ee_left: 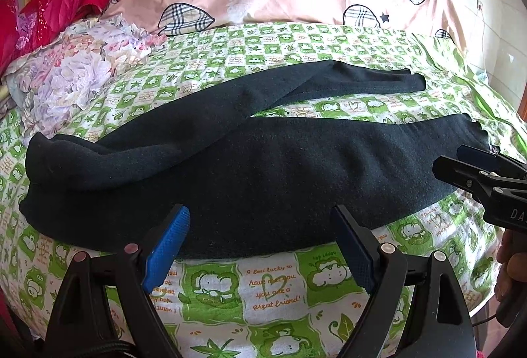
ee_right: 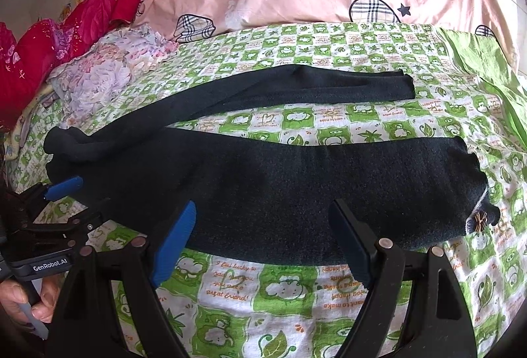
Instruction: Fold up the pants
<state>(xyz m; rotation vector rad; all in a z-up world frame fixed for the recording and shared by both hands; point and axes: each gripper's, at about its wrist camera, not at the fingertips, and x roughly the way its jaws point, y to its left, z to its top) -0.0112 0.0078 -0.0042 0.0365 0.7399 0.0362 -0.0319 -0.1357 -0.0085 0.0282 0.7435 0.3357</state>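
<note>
Pants (ee_left: 263, 173): soft, limp knit; spread on bed (ee_left: 273, 288).
Grip: near leg's edge.
Left tool (ee_left: 263, 246): released, empty.
Right tool (ee_right: 263, 242): released, empty.

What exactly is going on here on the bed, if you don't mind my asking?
A person holds a tool in each hand over dark pants spread on a green-patterned sheet, ready to fold them. The left tool and right tool are both open at the near edge, gripping nothing. The legs lie apart and no fold has been made yet.
</note>
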